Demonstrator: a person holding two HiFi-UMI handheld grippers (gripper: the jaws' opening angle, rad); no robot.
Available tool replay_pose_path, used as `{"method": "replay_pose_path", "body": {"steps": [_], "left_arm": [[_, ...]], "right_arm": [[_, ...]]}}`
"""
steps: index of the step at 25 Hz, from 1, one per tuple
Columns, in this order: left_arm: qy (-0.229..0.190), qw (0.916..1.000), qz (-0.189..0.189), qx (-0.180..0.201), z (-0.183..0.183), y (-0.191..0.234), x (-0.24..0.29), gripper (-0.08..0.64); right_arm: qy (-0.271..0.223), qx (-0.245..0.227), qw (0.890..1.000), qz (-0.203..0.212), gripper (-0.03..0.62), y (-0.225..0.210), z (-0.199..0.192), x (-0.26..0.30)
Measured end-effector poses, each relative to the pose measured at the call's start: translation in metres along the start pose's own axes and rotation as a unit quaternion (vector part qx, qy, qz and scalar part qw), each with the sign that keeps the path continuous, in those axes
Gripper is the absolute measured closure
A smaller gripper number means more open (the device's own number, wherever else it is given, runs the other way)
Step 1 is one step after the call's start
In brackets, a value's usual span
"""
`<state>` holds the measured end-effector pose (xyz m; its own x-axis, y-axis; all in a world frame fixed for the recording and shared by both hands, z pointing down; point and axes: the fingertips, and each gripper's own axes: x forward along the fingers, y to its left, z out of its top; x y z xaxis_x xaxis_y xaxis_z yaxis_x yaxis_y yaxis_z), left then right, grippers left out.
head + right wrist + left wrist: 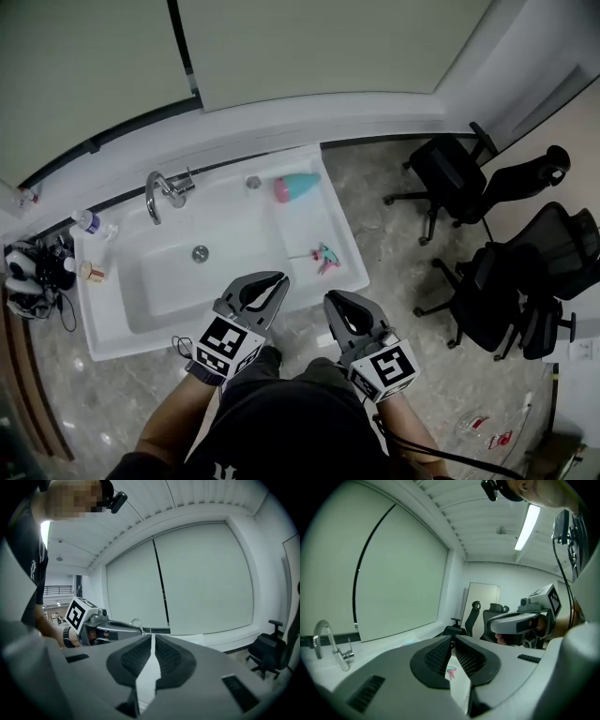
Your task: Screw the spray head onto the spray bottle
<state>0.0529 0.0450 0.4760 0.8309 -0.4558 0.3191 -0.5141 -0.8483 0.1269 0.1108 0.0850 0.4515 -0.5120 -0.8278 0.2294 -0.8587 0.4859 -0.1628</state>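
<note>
Head view: spray head (pixel 323 255) beyond right tongs (pixel 332 300).

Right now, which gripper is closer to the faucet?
Left. The left gripper is at the sink's front rim, down-right of the faucet; the right gripper is farther right, by the sink's front right corner.

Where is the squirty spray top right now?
In the head view, the spray head lies on the flat right side of the sink, on the near side of the teal bottle and just beyond the right tool.
</note>
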Motion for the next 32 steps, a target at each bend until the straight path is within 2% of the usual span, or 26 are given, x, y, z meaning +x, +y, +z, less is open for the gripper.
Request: {"method": "replay_pose_path", "body": {"steps": [4,8,10,12,14,15,18,19,21,23,27,32], "left_arm": [[0.044,0.9987,-0.016,0.023,-0.009,0.06,0.052,0.552],[0.091,0.9947,-0.011,0.046,-0.023,0.112,0.114,0.511],[0.123,0.9901,0.002,0.067,-0.032,0.136,0.148,0.474],[0.166,0.9817,0.018,0.091,-0.045,0.159,0.178,0.449],[0.216,0.9679,0.032,0.124,-0.061,0.182,0.206,0.425],[0.243,0.9584,0.037,0.145,-0.069,0.194,0.22,0.416],[0.319,0.9246,0.034,0.205,-0.095,0.225,0.26,0.359],[0.344,0.9122,0.026,0.221,-0.104,0.231,0.272,0.32],[0.392,0.8866,0.009,0.245,-0.124,0.24,0.293,0.264],[0.431,0.8654,-0.005,0.255,-0.141,0.248,0.309,0.224],[0.48,0.8392,-0.021,0.255,-0.167,0.261,0.336,0.173],[0.508,0.8226,-0.02,0.254,-0.198,0.262,0.355,0.153]], "right_arm": [[0.045,0.027,0.998,-0.037,0.584,-0.034,-0.022,0.037],[0.079,0.041,0.995,-0.038,0.569,-0.07,-0.044,0.069],[0.097,0.048,0.994,-0.033,0.569,-0.089,-0.058,0.083],[0.117,0.053,0.991,-0.025,0.569,-0.106,-0.074,0.093],[0.134,0.06,0.989,-0.017,0.569,-0.124,-0.088,0.101],[0.141,0.064,0.988,-0.015,0.569,-0.133,-0.095,0.104],[0.157,0.08,0.984,-0.014,0.569,-0.159,-0.114,0.111],[0.162,0.086,0.983,-0.012,0.569,-0.166,-0.119,0.111],[0.174,0.094,0.98,-0.007,0.569,-0.179,-0.13,0.111],[0.192,0.092,0.977,-0.005,0.569,-0.19,-0.143,0.112],[0.251,0.064,0.966,-0.008,0.543,-0.209,-0.185,0.12],[0.331,0.015,0.944,-0.003,0.513,-0.219,-0.235,0.13]]}}
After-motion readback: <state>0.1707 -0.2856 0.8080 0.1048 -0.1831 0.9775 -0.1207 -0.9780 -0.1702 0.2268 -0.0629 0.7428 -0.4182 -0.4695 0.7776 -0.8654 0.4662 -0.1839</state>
